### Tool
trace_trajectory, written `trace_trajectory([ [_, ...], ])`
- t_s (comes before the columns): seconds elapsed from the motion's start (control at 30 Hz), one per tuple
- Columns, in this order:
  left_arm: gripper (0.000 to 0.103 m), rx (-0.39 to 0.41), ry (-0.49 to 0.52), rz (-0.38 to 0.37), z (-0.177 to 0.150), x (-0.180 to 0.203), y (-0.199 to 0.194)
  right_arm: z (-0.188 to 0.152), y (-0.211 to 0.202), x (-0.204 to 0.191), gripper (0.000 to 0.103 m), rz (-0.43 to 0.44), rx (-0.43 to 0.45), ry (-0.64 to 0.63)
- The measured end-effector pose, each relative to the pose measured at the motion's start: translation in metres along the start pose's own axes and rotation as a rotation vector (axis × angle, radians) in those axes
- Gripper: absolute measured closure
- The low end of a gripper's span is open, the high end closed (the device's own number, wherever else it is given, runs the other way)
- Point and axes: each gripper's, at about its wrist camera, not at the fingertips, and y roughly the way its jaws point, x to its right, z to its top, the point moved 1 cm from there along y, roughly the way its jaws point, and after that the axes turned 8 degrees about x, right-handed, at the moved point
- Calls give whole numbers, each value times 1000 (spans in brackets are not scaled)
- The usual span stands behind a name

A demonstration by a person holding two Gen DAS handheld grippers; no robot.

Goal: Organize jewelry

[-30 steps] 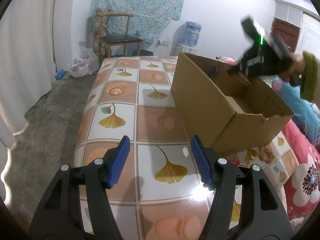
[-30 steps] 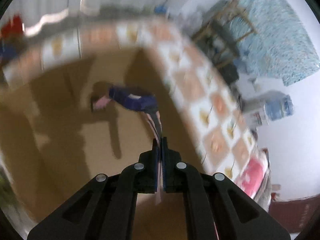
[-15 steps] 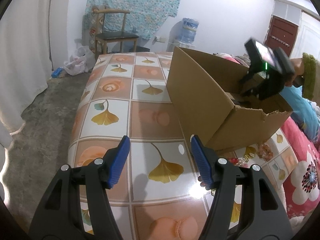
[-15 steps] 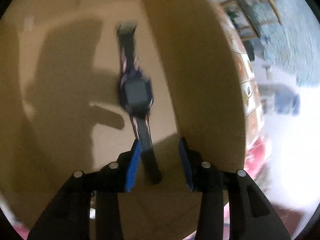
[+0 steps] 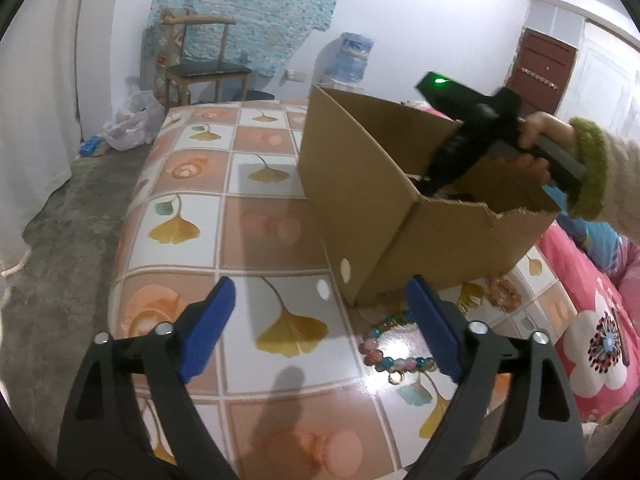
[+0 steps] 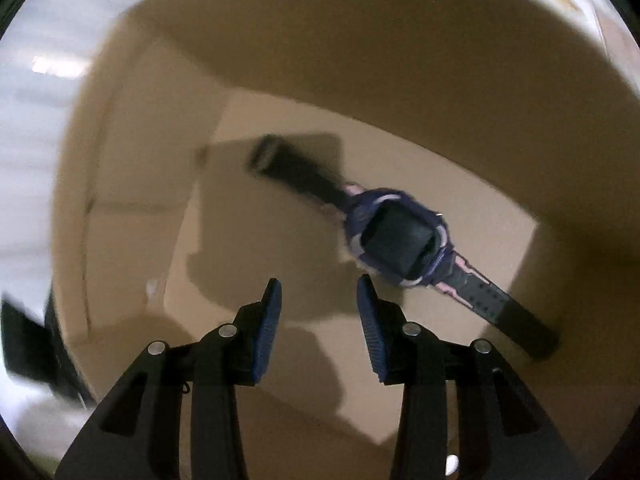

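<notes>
**Watch is lying in the box, beads are out on the tabletop**

The right hand-held gripper points down into the cardboard box, jaws parted a bit with nothing between them. The purple watch lies flat on the box floor just ahead and to the right of its fingertips, not touching them, strap stretched out both ways. The picture is kinda blurry, so I can't make out finer detail on the watch.

The left hand-held gripper is over the tabletop with its leaf-pattern cover, jaws opening wide and gripping nothing. A beaded bracelet sits on the tabletop right by the inside of its right finger, partly hidden behind it. The box stands just ahead and to the right of that gripper. From this side you can see a hand with a green cuff holding the other tool over the box's open top.
</notes>
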Motion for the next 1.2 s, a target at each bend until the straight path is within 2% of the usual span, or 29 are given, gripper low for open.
trace_trajectory([
  [0.07,18,-9,12,2,-3,4,0,8,1,10,66,28,23,74],
  [0.17,17,-16,40,3,-7,12,-1,14,-6,18,66,-23,88,79],
  [0.27,16,-26,52,-9,-10,19,-1,13,-7,25,66,4,108,124],
  [0.37,16,-31,71,1,-11,24,-3,8,-12,21,65,-5,138,114],
  [0.43,16,-26,82,11,-11,27,-6,0,-27,14,65,-31,183,87],
  [0.53,16,-17,92,22,-11,32,-14,-16,-64,0,65,-16,275,72],
  [0.57,16,-18,92,22,-11,33,-16,-24,-76,-4,61,-4,314,69],
  [0.73,15,-50,87,17,-20,43,-21,-91,-150,-34,43,99,589,49],
  [0.8,15,-73,90,13,-26,49,-21,-138,-163,-41,31,134,715,55],
  [0.83,15,-94,96,16,-30,54,-21,-165,-165,-43,30,140,782,67],
  [0.9,15,-120,107,18,-35,60,-20,-196,-161,-46,27,88,850,78],
  [0.93,15,-135,112,20,-37,65,-20,-219,-155,-48,24,21,902,90],
  [0.97,15,-150,114,22,-40,69,-19,-227,-141,-44,19,-22,934,104],
  [1.07,15,-182,123,40,-45,80,-17,-272,-123,-37,14,-124,965,181],
  [1.2,15,-205,126,79,-52,90,-12,-297,-88,-19,13,-177,894,295],
])
